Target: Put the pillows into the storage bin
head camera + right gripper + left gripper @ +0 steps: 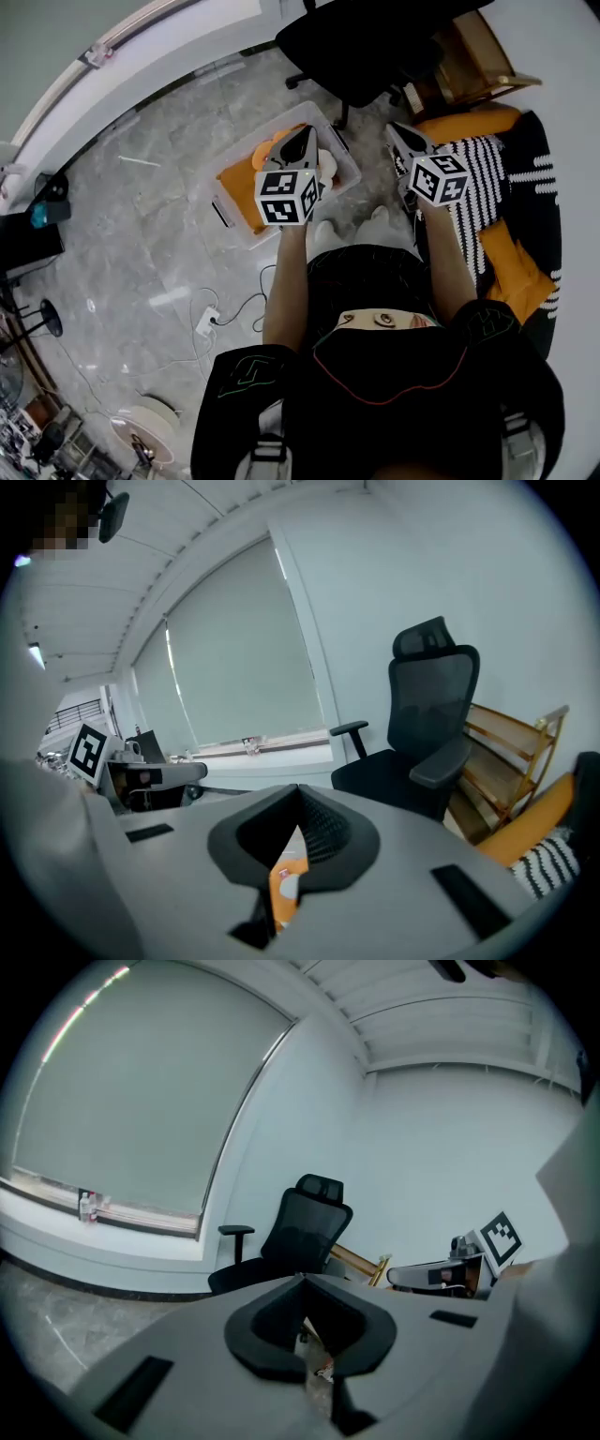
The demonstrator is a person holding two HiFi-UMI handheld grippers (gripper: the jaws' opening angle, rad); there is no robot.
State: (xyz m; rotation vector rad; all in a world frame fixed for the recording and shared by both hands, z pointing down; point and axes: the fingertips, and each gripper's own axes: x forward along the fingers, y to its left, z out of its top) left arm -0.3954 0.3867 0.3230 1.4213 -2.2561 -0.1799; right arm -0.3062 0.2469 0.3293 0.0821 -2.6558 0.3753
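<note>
Left claw shut tight, tips together, nothing in between. Same for the right claw: tips pressed together, empty. Both held up in the air, apart from each other.

Down on the floor, a clear storage bin, right under the left claw in the head view. Inside it, an orange pillow, well below the claw and not touching it. Off to the right of the right claw, a striped pillow in black and white, lying between another orange pillow and more orange cloth.

Black and white square marks on each claw's cube. Seen through the hole behind the right claw's tips: a bit of orange with a small white and red patch, too small to read.

Black office chair just past the far corner of the bin, with a wooden rack beside it. Lots of bare grey floor to the left of the bin. White power strip and thin cables on the floor near the person's left side.
</note>
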